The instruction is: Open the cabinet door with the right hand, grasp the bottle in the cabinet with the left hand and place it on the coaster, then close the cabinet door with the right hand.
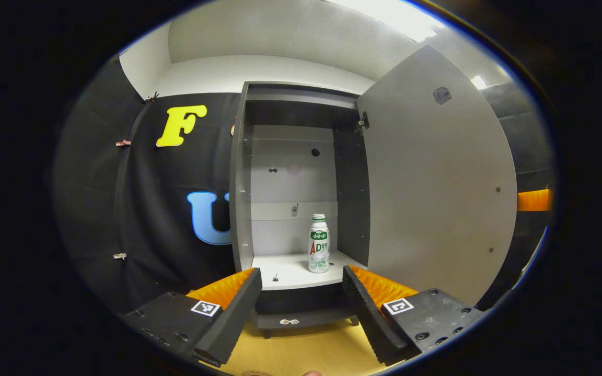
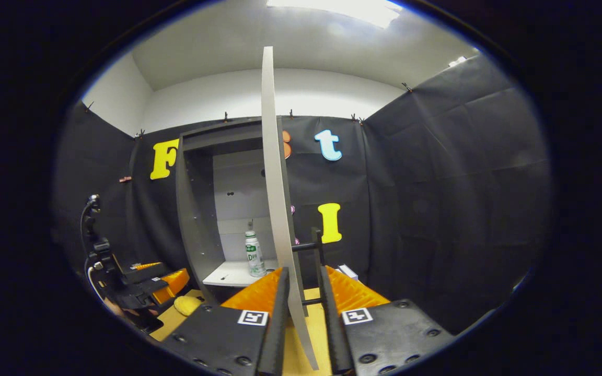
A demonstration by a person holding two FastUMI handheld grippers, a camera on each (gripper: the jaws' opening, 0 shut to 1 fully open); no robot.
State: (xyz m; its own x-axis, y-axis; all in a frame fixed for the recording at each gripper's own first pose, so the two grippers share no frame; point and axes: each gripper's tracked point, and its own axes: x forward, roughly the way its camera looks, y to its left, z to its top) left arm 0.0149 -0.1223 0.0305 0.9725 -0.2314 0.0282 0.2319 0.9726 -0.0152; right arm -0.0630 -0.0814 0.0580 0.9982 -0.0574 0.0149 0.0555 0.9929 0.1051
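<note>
Right gripper view, right gripper straddling door

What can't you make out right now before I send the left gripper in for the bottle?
- Coaster: cannot be picked out in either view.
- Bottle: right gripper view, its right side is cut off by the open door.
- Right gripper grip: fingers straddle the door edge and handle; contact is unclear.
- Cabinet front bottom: left gripper view, partly behind the left gripper fingers.

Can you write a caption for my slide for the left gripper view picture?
The open left tool faces a bottle standing inside the cabinet, its door swung wide.
</note>
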